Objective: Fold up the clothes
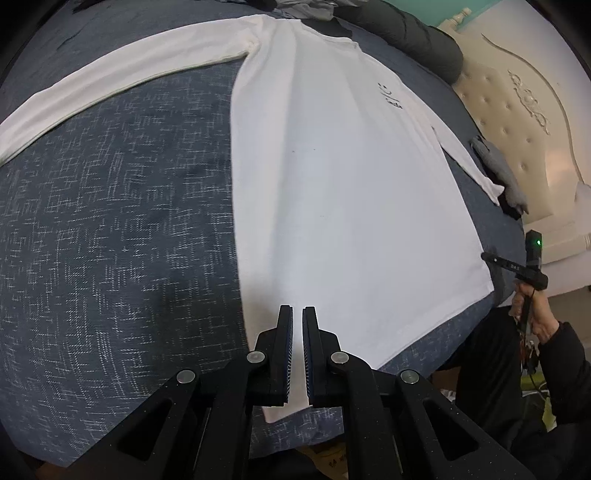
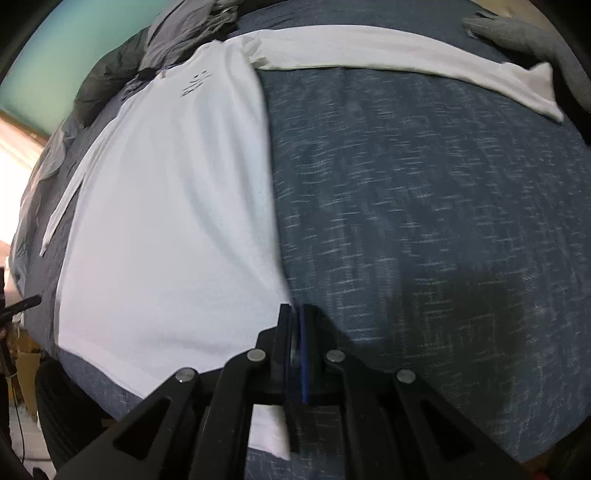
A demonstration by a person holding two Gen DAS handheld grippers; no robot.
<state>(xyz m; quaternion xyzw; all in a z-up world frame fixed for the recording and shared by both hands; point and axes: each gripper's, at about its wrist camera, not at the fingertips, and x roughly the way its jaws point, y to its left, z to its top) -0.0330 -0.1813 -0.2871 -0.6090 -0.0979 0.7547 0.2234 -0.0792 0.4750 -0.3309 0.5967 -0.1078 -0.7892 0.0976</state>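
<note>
A white long-sleeve shirt [image 1: 351, 184] lies flat, face up, on a dark blue bed cover [image 1: 110, 221], with both sleeves spread out. My left gripper [image 1: 297, 314] is shut at the near left hem corner, and white cloth fills the thin slit between its pads. In the right wrist view the shirt [image 2: 166, 203] runs up and to the left. My right gripper [image 2: 294, 310] is shut on the shirt's side edge just above the near right hem corner. In the left wrist view the right gripper [image 1: 487, 256] shows at that corner, held by a hand [image 1: 539, 314].
A cream tufted headboard [image 1: 517, 110] stands to the right of the bed. A grey garment [image 1: 498, 166] lies by the right sleeve's cuff. A dark rolled quilt [image 1: 406, 33] and a pile of grey clothes [image 2: 184, 29] sit beyond the collar.
</note>
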